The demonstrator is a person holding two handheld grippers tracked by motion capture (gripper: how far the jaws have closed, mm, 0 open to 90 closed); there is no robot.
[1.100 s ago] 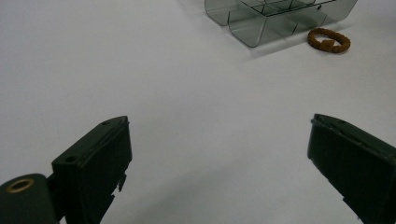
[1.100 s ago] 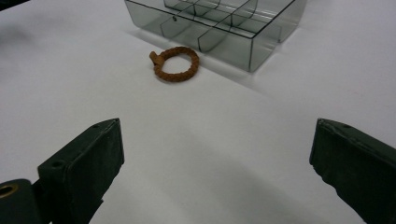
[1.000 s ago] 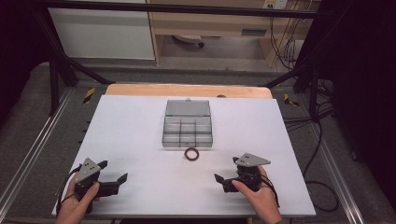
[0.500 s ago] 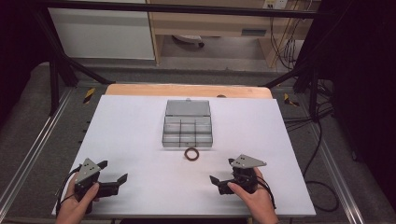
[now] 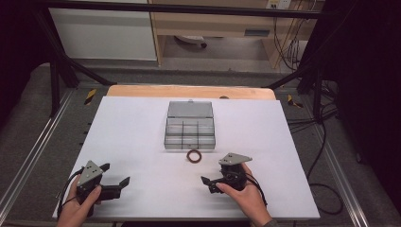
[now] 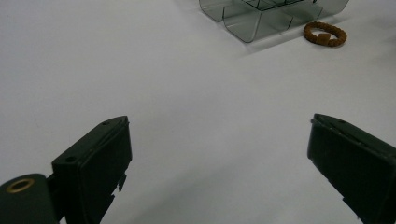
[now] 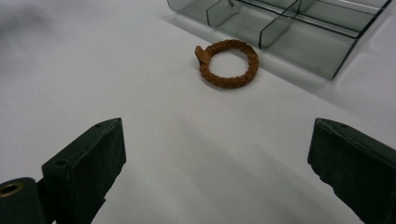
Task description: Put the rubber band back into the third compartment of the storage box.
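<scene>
High view: resting both spread tongs, left tongs (image 5: 116,175) and right tongs (image 5: 208,184), on table (image 5: 132,132), probably readying for bracelet (image 5: 194,155) near organizer box (image 5: 189,125).

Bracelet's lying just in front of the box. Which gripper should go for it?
Right. The right gripper sits open close to the bracelet, which lies ahead of its jaws. The left gripper, also open, is farther off, near the table's left corner.
</scene>
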